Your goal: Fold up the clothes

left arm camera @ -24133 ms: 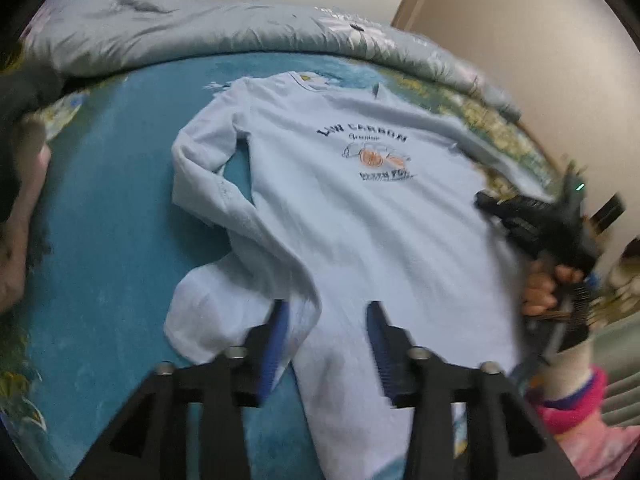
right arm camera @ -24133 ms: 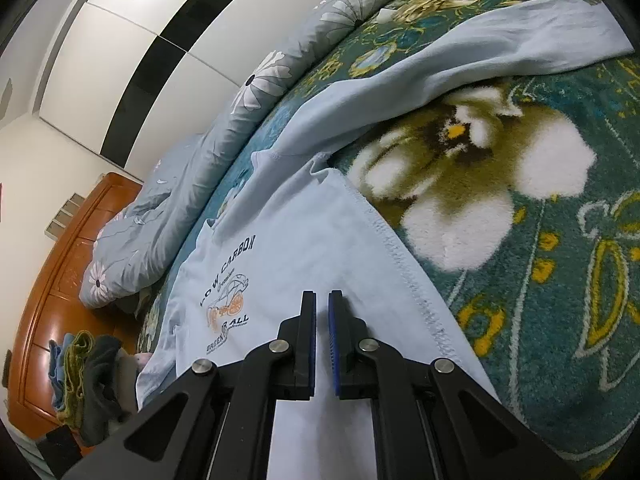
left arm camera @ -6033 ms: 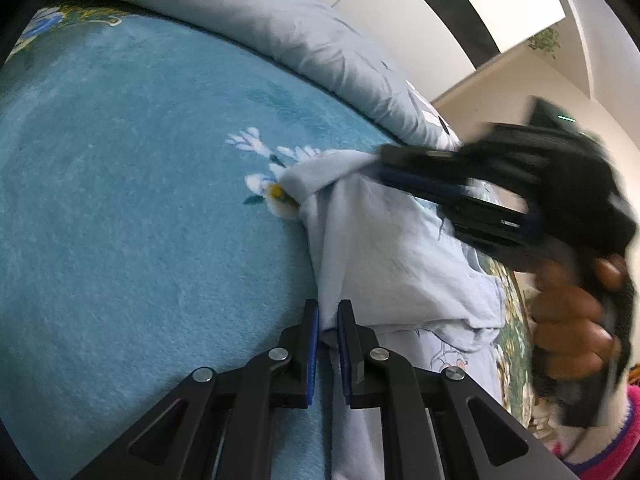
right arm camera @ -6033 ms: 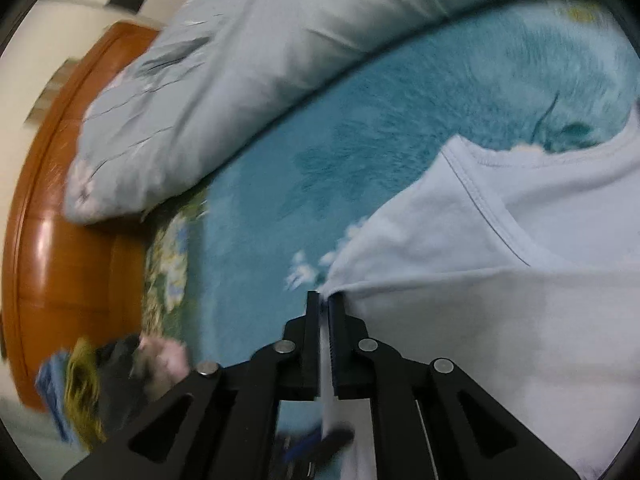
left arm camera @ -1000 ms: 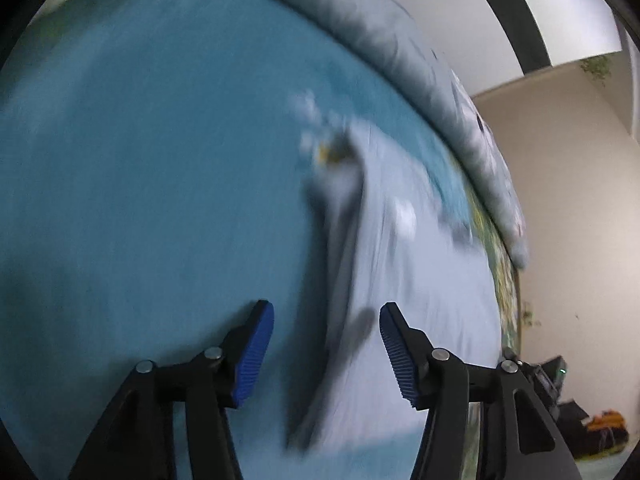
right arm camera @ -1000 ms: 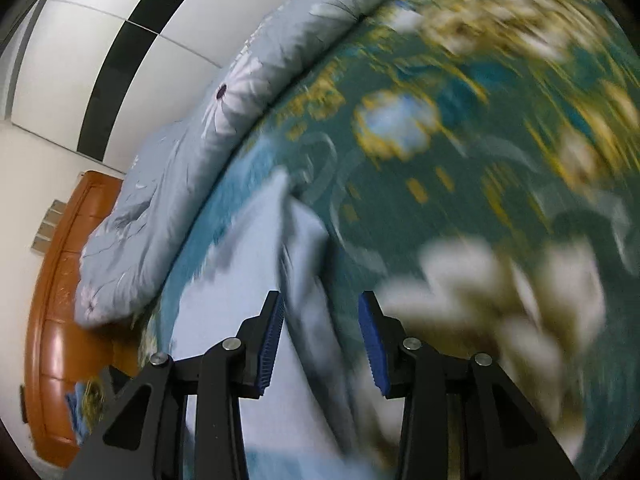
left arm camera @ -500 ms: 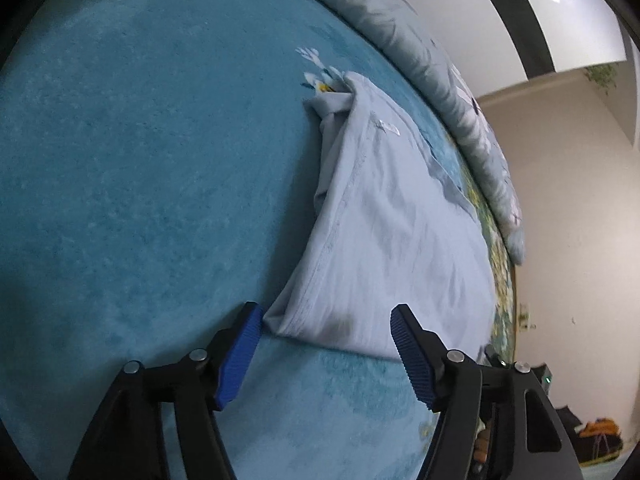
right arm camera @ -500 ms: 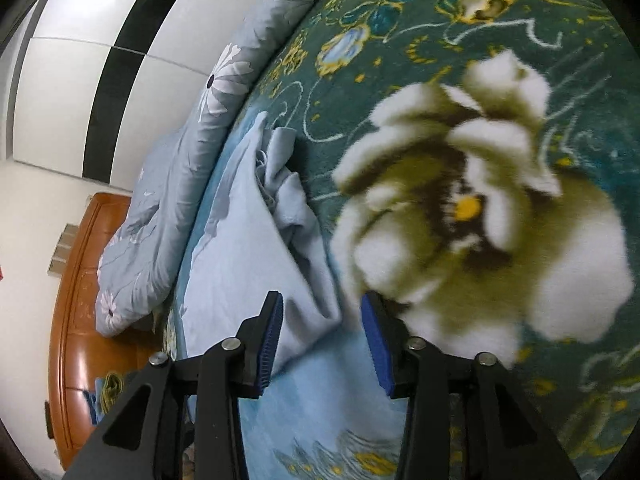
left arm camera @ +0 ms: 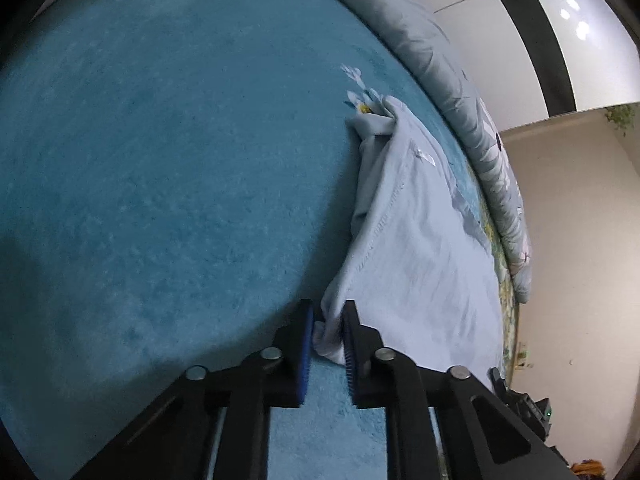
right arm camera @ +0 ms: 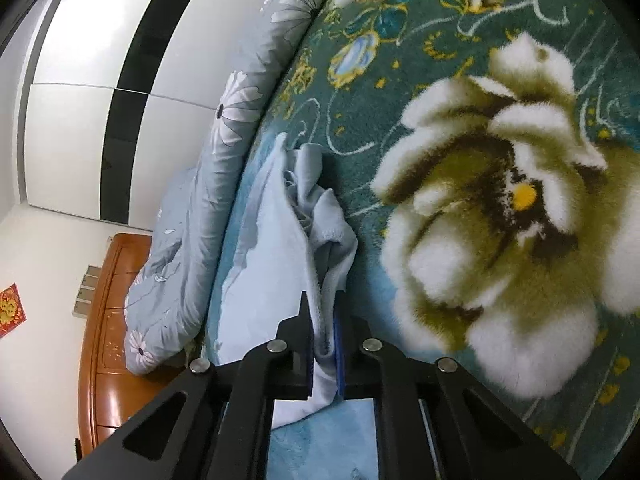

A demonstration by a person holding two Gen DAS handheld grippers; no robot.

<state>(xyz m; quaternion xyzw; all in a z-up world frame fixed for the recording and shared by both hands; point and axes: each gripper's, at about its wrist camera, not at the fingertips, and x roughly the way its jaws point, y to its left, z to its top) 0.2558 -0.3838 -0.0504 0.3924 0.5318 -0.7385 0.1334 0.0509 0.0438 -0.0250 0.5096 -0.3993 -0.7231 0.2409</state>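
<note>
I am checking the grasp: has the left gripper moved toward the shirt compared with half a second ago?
Yes. The left gripper has come forward over the blue blanket to the shirt and its jaws have just been closing on the near corner.

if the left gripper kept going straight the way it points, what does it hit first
The left gripper is already shut on the near corner of the light blue shirt; straight on it would likely plough into more of that shirt.

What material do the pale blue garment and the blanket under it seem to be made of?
The pale blue garment looks like soft knit cotton jersey, matte: it drapes in limp folds and shows a stitched hem along its edge. The exact fibre cannot be told. The blanket looks like thick plush fleece, probably synthetic: its pile is fuzzy and its big flower pattern has blurred, furry edges.
</note>
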